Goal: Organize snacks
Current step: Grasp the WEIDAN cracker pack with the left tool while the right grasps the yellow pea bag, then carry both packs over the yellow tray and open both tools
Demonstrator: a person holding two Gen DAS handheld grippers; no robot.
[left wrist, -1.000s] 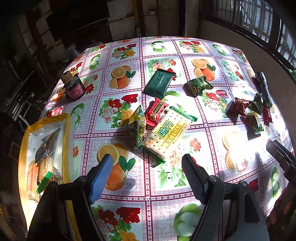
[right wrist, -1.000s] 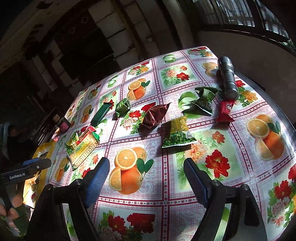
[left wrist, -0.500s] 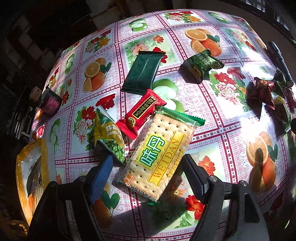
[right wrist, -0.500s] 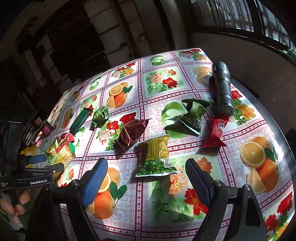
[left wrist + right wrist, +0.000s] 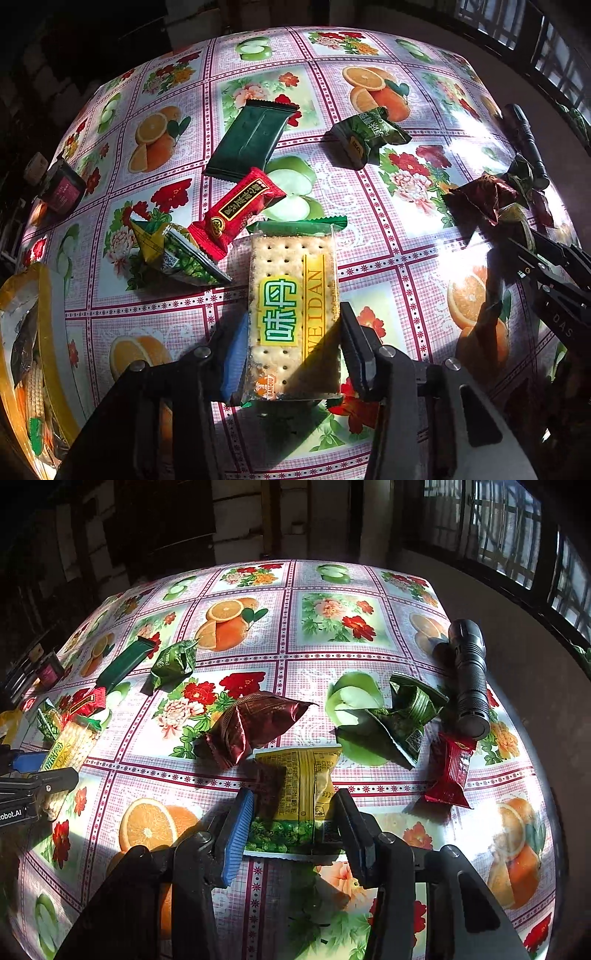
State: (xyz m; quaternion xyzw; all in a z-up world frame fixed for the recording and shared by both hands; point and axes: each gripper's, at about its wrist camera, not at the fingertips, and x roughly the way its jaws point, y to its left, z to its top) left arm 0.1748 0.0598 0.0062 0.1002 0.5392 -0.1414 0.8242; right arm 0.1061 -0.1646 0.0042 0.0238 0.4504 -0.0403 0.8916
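In the left wrist view, my left gripper (image 5: pixel 293 343) has its jaws closing, with both pads against the long sides of a clear cracker pack (image 5: pixel 291 288) with a green and yellow label. The pack lies on the fruit-print tablecloth (image 5: pixel 406 258). In the right wrist view, my right gripper (image 5: pixel 295 819) has its jaws closing too, the pads touching both edges of a yellow and green pea snack packet (image 5: pixel 303 786) that lies flat. A maroon packet (image 5: pixel 255 723) sits just beyond it. The cracker pack (image 5: pixel 66 746) also shows at the far left.
Near the cracker pack lie a red bar (image 5: pixel 236 210), a dark green bar (image 5: pixel 251 142), a green pea packet (image 5: pixel 365 138) and a yellow-green packet (image 5: pixel 173 254). A yellow bag (image 5: pixel 48 314) with snacks sits left. A black flashlight (image 5: pixel 469 679), green packet (image 5: pixel 406 716) and red packet (image 5: pixel 450 771) lie right.
Both grippers came forward and down over the table. The left one closed in on the cracker pack, the right one on the yellow pea packet. Both sets of jaws narrowed from wide.
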